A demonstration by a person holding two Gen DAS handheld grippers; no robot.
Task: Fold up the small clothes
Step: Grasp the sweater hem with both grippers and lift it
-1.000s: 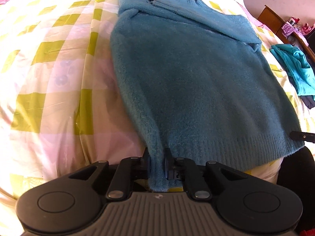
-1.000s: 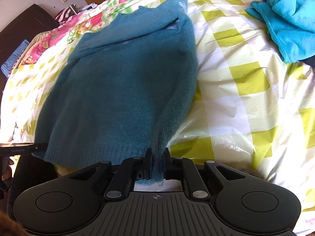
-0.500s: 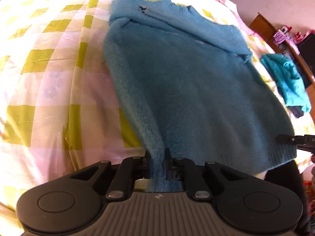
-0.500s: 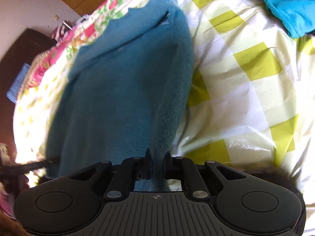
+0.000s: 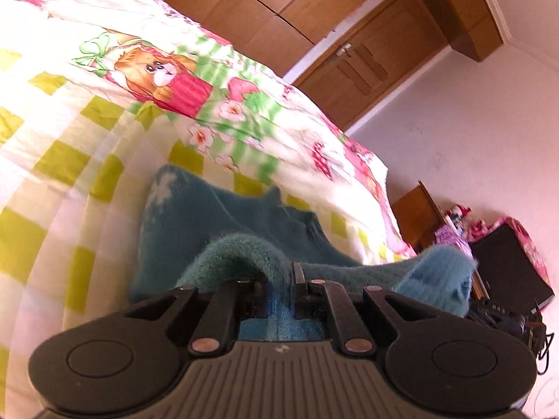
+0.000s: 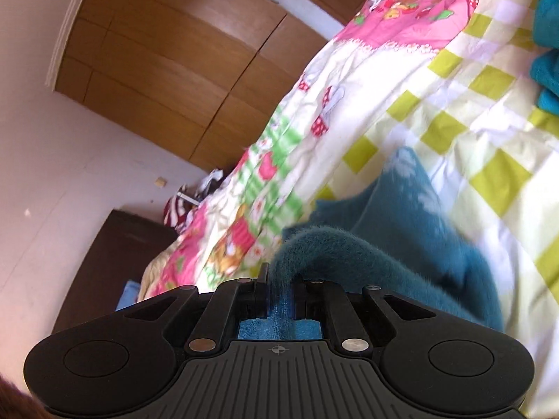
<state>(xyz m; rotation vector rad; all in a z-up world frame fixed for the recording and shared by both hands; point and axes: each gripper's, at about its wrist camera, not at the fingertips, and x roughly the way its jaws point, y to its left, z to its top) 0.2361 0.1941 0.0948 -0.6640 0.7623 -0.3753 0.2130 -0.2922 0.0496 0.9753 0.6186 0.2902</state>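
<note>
A fuzzy teal sweater (image 5: 195, 220) lies on a yellow-checked bed cover (image 5: 59, 160). My left gripper (image 5: 279, 279) is shut on the sweater's hem corner, which arches up over its fingers. My right gripper (image 6: 281, 281) is shut on the other hem corner, and the sweater (image 6: 401, 209) arches up and falls away toward the collar end. Both hem corners are lifted and carried over the body, so the lower half is hidden below the grippers. The lifted hem by the right gripper shows in the left wrist view (image 5: 440, 272).
A floral pink quilt (image 5: 216, 104) lies beyond the sweater. Wooden wardrobe doors (image 6: 167, 52) stand behind the bed. A brighter turquoise garment (image 6: 546, 52) lies at the right edge of the bed. A dark cabinet (image 6: 115, 265) and a cluttered nightstand (image 5: 454, 223) flank the bed.
Both grippers rose and swung forward toward the collar with the hem, folding the sweater over itself. The views tilted up from the flat sweater to the wardrobe and walls.
</note>
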